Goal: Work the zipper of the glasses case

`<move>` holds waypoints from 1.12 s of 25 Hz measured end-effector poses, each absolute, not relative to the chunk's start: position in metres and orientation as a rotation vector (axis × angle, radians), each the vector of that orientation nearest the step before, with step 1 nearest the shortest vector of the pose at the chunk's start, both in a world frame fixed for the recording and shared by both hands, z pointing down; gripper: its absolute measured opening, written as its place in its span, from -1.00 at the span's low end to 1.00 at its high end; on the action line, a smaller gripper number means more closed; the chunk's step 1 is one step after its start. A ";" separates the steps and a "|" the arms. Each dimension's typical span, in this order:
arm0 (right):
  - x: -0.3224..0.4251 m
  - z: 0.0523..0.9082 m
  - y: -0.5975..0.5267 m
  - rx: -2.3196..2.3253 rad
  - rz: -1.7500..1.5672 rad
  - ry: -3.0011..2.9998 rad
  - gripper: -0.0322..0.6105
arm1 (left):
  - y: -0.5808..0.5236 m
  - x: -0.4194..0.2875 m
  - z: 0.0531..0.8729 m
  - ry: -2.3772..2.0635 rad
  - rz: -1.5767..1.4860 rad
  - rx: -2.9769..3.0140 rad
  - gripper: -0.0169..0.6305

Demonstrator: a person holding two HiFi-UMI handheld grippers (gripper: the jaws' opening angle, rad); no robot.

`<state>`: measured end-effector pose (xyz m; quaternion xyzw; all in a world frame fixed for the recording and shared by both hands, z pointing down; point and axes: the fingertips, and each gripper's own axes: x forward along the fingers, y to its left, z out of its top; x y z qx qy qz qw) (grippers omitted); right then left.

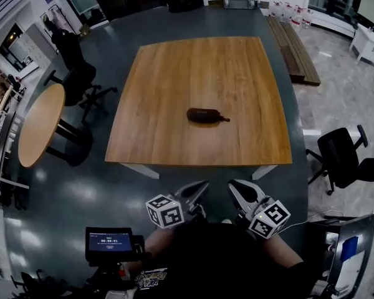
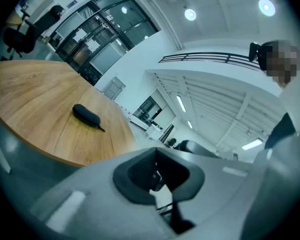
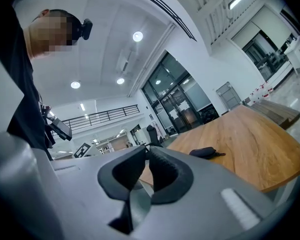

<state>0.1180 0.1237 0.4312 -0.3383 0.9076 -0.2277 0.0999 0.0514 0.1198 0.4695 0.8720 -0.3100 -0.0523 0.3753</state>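
Note:
A dark, oblong glasses case lies near the middle of the square wooden table, its zipper pull pointing right. It also shows small in the left gripper view as the case and in the right gripper view as the case. Both grippers hang close to the person's body, well short of the table's near edge. The left gripper is shut with nothing in it, its jaws pressed together. Only a narrow slit separates the jaws of the right gripper, and nothing lies between them.
A round wooden table and a black office chair stand to the left. Another black chair is at the right, near the table's corner. A small screen sits at the lower left. A long bench lies at the back right.

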 end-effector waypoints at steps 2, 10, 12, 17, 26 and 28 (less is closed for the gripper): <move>0.116 0.432 0.108 -1.034 -0.687 2.672 -0.76 | 0.103 0.042 0.472 -0.792 -0.152 2.207 -0.94; 0.069 0.444 0.021 -1.156 -0.731 2.679 -0.65 | 0.018 -0.014 0.469 -0.744 -0.190 2.196 -0.94; 0.063 0.456 -0.001 -1.195 -0.744 2.693 -0.58 | 0.003 -0.024 0.475 -0.738 -0.185 2.190 -0.94; 0.053 0.501 -0.042 -1.275 -0.719 2.860 -0.41 | -0.013 -0.045 0.494 -0.729 -0.177 2.136 -0.94; 0.050 0.621 -0.148 -1.202 -0.241 3.703 0.00 | -0.032 -0.069 0.517 -0.730 -0.133 2.068 -0.94; 0.047 0.638 -0.165 -1.043 -0.114 3.890 0.08 | -0.034 -0.066 0.518 -0.723 -0.114 2.067 -0.94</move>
